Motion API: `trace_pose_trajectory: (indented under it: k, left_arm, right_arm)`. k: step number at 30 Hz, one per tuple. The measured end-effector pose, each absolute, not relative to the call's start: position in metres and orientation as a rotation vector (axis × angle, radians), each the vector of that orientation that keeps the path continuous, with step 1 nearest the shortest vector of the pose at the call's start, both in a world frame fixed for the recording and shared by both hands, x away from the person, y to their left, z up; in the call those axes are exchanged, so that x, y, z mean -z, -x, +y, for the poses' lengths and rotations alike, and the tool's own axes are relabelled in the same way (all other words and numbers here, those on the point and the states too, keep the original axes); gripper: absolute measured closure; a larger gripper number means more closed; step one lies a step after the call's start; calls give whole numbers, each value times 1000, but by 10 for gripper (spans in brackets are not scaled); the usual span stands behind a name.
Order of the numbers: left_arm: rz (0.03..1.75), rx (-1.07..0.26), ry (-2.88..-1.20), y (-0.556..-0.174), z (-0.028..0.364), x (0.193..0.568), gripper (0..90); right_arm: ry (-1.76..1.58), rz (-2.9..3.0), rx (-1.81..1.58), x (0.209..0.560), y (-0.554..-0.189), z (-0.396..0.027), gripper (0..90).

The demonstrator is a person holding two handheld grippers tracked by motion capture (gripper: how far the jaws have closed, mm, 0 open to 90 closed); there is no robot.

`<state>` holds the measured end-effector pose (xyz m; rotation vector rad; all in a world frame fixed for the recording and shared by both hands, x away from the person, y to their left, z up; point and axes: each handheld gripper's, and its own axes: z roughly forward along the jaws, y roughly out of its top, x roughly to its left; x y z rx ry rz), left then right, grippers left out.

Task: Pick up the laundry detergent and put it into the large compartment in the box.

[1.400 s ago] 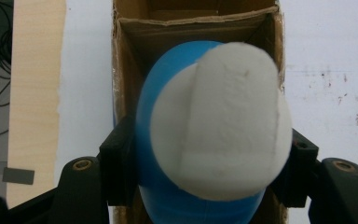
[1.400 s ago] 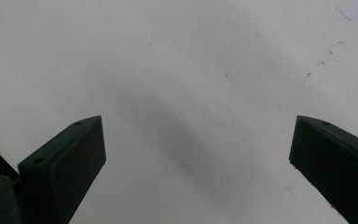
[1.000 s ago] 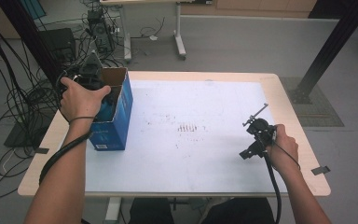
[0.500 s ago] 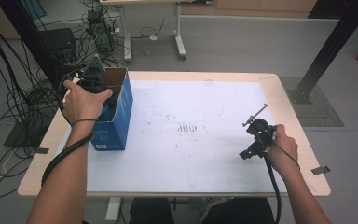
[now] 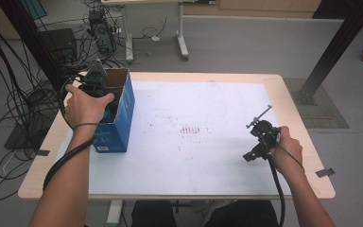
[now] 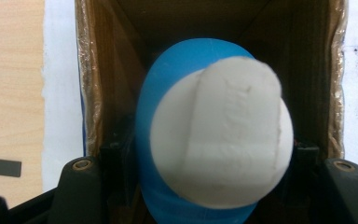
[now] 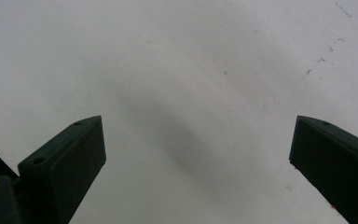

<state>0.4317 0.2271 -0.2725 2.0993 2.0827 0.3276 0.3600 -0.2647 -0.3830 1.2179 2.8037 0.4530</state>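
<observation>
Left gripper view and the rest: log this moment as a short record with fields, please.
held thing: blue and white object, between the left tool jaws
container: open blue cardboard box, object inside its opening
right tool: jaws wide apart, nothing between them, over the white table sheet
table: wooden edge around the sheet
</observation>
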Motion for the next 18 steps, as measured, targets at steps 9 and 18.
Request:
trace_pose_trajectory:
  k: [9,18]
  left_arm:
    - [2082,-331,-2102,-432,227,273,375]
    - [2082,-331,-2099,-432,227,274,374]
  right_arm:
    - [-1218,2804,-454,384,-360,-265,33]
    - [-1221,2803,-447,383,-360,-265,33]
